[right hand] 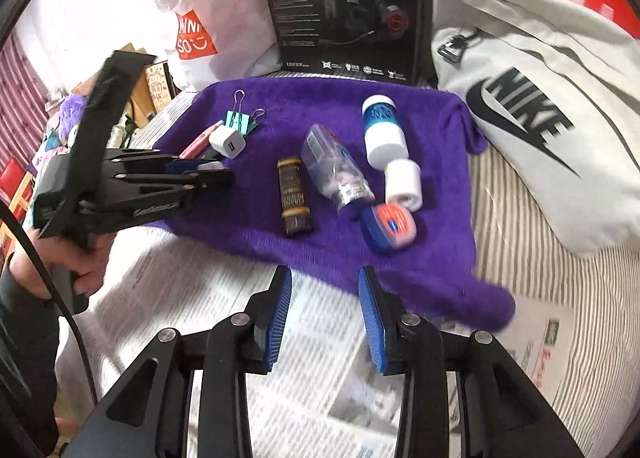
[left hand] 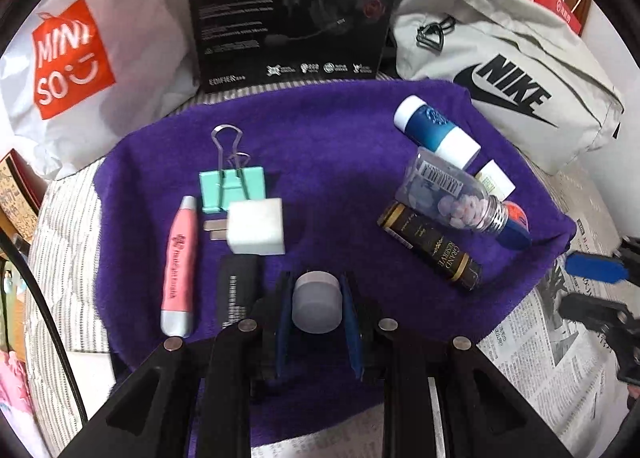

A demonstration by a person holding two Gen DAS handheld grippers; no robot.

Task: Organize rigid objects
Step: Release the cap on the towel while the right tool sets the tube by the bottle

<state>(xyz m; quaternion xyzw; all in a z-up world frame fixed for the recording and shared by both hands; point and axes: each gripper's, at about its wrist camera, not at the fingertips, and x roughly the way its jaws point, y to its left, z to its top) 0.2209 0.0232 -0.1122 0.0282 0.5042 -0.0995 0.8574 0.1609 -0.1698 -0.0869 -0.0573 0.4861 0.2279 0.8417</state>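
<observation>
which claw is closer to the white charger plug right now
Left. The left claw sits just in front of the white charger plug; the right claw hangs back off the purple towel's edge.

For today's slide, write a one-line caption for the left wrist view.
Left gripper holds a small grey jar in its jaws above a purple towel scattered with small items.

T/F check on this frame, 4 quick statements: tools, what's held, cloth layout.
1. The left tool is shut on a small grey jar. True.
2. The right tool holds the clear pill bottle. False: it is open and empty, over the newspaper.
3. The white charger plug lies beside the mint binder clip on the purple cloth. True.
4. The pink pen lies among the bottles. False: it lies on the cloth's other side, by the clip.
</observation>
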